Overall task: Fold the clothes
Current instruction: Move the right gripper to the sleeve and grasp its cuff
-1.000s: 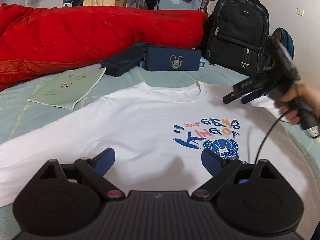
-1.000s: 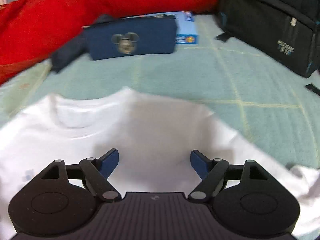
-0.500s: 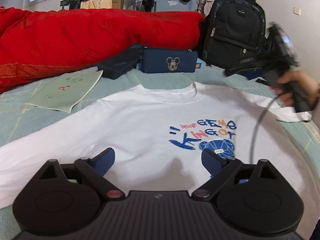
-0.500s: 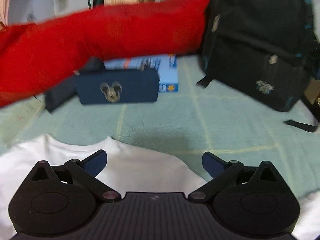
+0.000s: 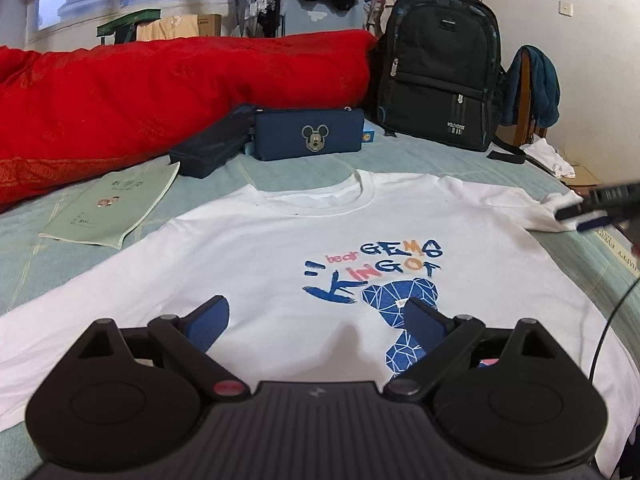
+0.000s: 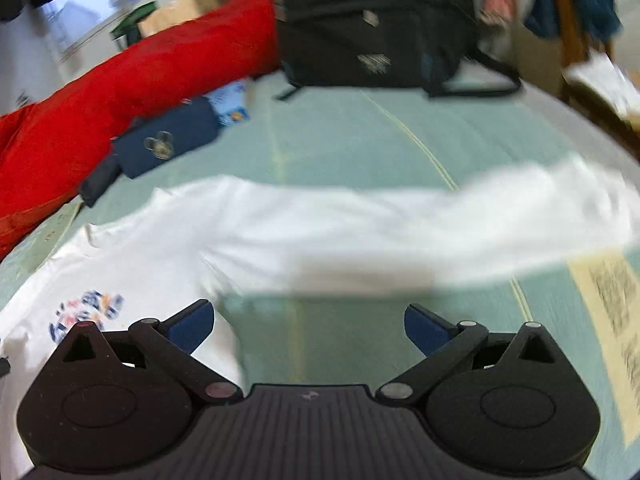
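A white T-shirt [image 5: 288, 240] with a blue and orange print lies flat, front up, on the pale green bed sheet [image 5: 420, 160]. My left gripper [image 5: 316, 320] hovers open over the shirt's lower chest, its blue pads clear of the cloth. At the right edge of the left wrist view, my right gripper [image 5: 588, 210] is beside the end of the shirt's sleeve [image 5: 556, 208]. The blurred right wrist view shows that gripper [image 6: 308, 326] wide open, with the sleeve [image 6: 420, 224] stretched out ahead of it and nothing between its pads.
A red quilt [image 5: 160, 88] runs along the back. A navy Mickey pouch [image 5: 308, 138], a dark case [image 5: 212, 148] and a black backpack [image 5: 440, 80] stand behind the collar. A green booklet [image 5: 112, 204] lies at the left. A cable [image 5: 612, 320] hangs at the right.
My right gripper swung from above the collar out to the right, to the sleeve end, and rolled; its jaws widened. The left gripper stayed over the shirt.
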The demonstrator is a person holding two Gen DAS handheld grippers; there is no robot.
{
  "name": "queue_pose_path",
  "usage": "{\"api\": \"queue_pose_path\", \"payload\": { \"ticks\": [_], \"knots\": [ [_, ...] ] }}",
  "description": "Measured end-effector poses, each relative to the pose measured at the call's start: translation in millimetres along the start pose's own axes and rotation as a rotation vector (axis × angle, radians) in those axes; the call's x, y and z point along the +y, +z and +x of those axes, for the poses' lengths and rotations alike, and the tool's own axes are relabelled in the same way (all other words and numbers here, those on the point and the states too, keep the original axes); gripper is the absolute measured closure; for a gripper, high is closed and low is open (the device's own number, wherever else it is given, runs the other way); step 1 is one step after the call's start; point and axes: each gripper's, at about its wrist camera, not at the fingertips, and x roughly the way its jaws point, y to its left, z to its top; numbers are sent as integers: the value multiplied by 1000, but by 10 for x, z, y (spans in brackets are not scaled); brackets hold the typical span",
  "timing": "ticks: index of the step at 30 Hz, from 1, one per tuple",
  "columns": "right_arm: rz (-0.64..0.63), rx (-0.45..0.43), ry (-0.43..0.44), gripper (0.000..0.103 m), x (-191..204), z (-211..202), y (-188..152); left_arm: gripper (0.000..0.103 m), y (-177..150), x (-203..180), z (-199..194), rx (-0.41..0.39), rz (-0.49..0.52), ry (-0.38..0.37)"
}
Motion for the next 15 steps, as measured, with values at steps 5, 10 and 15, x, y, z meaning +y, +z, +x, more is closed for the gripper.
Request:
{"api": "queue_pose_path", "payload": {
  "ticks": [5,10,15],
  "knots": [
    [133,-49,-18,0,-462,-73,-201,9,-5,-8,47,9,3,11],
    [241,-108,-7,0,-958,-151,-340,9,-4,-64,75,24,25,8],
    [291,-170,49,0,-1412,-298,-343,9,38,-214,101,42,32,26]
  ]
}}
